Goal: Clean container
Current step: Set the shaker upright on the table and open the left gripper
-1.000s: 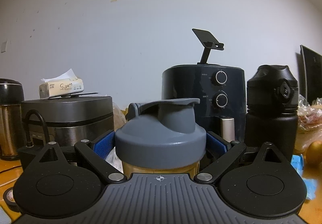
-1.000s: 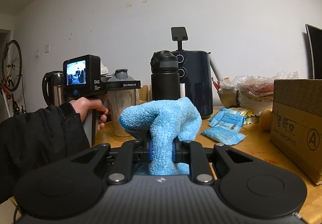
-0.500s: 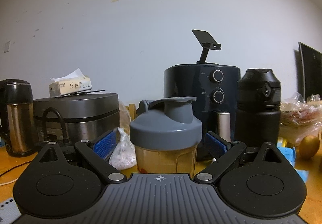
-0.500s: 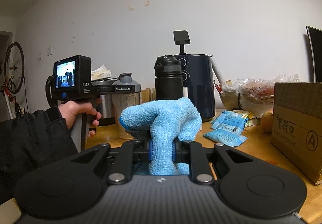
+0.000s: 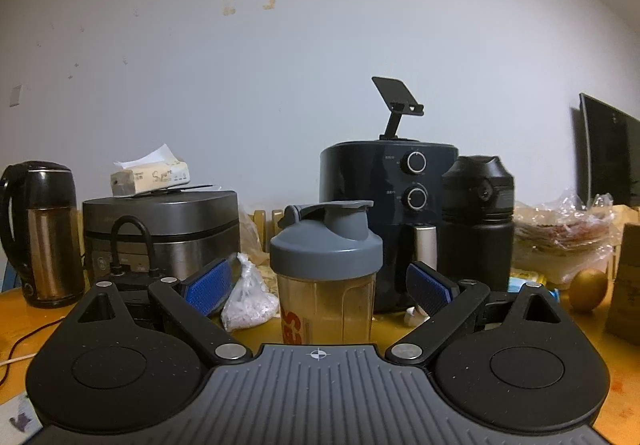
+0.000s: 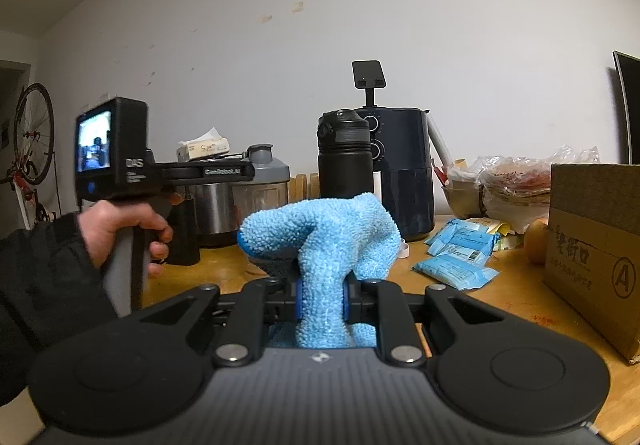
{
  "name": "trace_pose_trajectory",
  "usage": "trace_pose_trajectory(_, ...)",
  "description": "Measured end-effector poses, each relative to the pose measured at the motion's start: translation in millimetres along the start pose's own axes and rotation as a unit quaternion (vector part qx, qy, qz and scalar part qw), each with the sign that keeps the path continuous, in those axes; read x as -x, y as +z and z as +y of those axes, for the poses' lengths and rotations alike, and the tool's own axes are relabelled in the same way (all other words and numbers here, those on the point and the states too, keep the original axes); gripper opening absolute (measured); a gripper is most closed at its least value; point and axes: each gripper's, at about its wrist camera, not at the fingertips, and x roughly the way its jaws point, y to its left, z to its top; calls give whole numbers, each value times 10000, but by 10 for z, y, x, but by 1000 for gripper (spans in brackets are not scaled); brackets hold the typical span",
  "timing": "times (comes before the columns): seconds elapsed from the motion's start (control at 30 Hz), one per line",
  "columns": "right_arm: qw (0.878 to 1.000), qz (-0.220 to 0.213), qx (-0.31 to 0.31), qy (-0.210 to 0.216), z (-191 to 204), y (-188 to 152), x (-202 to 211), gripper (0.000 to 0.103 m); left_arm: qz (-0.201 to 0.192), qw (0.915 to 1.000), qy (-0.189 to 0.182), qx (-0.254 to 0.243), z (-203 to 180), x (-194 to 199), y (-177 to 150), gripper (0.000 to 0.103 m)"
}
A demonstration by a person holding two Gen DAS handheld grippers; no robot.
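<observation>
Left claw (image 5: 320, 285) released, shaker container (image 5: 326, 273) standing at 12 o'clock on surface (image 5: 516, 313) | right claw (image 6: 320, 305) clenched on blue cloth (image 6: 324, 241) | best: grip container squarely below lid, then wipe.

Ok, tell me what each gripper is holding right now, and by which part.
The right gripper is shut on the blue cloth, pinching a bunched fold near its middle. The left gripper is open and holds nothing; the shaker bottle stands free beyond it.
</observation>
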Motion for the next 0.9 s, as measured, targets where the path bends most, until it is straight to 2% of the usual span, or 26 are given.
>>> trace_pose_trajectory(0.27, 10000, 32, 43, 14, 13, 11, 4, 15, 5, 10000, 57, 10, -23, 358, -1, 97)
trace_pose_trajectory(0.37, 10000, 42, 42, 27, 9, 15, 9, 11, 36, 9999, 90, 59, -17, 492, 11, 97)
trace_pose_trajectory(0.6, 10000, 80, 49, -1, 8, 28, 24, 10, 83, 9999, 62, 120, -50, 786, 14, 97)
trace_pose_trajectory(0.9, 9999, 116, 88, 17, 15, 49, 52, 10, 289, 9995, 52, 110, -65, 929, -90, 97)
